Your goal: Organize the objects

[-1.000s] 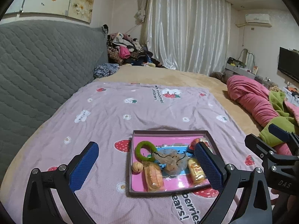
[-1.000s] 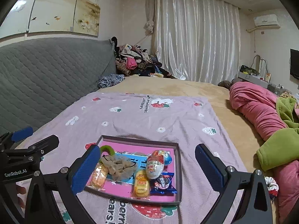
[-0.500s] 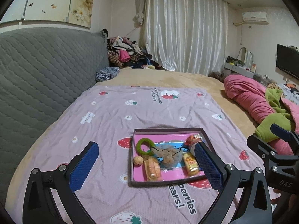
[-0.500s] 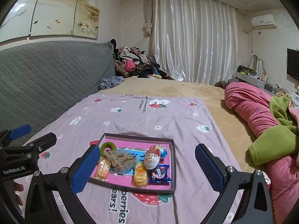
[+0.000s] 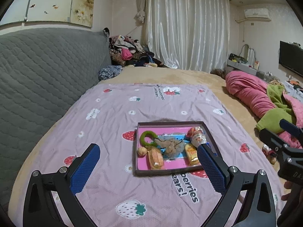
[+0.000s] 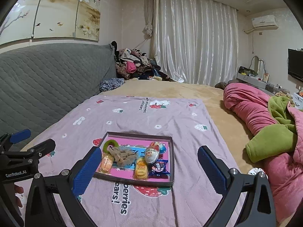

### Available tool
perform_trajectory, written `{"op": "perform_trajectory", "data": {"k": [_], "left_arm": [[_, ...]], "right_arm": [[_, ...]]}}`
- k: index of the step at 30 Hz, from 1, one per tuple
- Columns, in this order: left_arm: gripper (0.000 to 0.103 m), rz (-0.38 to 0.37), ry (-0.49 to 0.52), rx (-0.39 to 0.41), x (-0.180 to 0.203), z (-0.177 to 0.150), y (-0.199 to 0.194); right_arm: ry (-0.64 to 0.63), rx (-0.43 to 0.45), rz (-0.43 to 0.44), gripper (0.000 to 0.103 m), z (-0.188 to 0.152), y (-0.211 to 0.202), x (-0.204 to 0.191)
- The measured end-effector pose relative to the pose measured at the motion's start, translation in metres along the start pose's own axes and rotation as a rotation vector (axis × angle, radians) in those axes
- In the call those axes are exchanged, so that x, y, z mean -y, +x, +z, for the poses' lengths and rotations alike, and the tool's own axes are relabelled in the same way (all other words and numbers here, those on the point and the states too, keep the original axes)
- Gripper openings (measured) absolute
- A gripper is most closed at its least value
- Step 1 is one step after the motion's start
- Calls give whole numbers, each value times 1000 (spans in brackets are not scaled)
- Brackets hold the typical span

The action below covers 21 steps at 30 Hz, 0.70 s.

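Observation:
A shallow pink tray point(image 5: 209, 134) point(image 6: 171, 158) with a dark rim lies on the purple strawberry blanket point(image 5: 113, 117) point(image 6: 132, 117). In it are a green ring point(image 5: 147, 137) point(image 6: 109, 145), a beige scrunchie point(image 5: 171, 145) point(image 6: 124, 155), orange snack packs point(image 5: 155, 158) point(image 6: 106, 163), a yellow pack point(image 5: 191, 151) point(image 6: 141, 169), a foil egg point(image 5: 197, 136) point(image 6: 152, 153) and a dark blue packet point(image 6: 159, 167). My left gripper point(image 5: 147, 158) is open and empty, held above the blanket short of the tray. My right gripper point(image 6: 149, 158) is open and empty, also short of the tray.
A grey quilted headboard point(image 5: 37, 71) runs along the left. A pink and green quilt point(image 6: 265, 121) lies bunched on the right. A pile of clothes point(image 6: 136, 66) sits at the far end by the curtain. Small items point(image 5: 269, 152) lie off the blanket's right edge.
Both grippers have drawn back and up from the tray, which now looks smaller and farther away. Both stay open and empty.

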<state>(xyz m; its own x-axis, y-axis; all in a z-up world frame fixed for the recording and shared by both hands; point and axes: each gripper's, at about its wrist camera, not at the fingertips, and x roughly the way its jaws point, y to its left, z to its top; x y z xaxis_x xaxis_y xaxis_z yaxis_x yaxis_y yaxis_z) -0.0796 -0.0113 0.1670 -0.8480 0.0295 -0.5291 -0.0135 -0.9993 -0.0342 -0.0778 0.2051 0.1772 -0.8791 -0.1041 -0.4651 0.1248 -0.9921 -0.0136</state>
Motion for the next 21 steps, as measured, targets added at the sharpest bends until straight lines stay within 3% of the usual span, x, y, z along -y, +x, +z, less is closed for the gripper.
{"op": "perform_trajectory", "data": {"k": [12, 21], "left_arm": [[102, -4, 20, -2, 5, -13, -21], [102, -8, 33, -27, 6, -30, -30]], "right_arm": [[-2, 10, 1, 102, -7, -23, 1], [-18, -30, 0, 102, -23, -26, -5]]}}
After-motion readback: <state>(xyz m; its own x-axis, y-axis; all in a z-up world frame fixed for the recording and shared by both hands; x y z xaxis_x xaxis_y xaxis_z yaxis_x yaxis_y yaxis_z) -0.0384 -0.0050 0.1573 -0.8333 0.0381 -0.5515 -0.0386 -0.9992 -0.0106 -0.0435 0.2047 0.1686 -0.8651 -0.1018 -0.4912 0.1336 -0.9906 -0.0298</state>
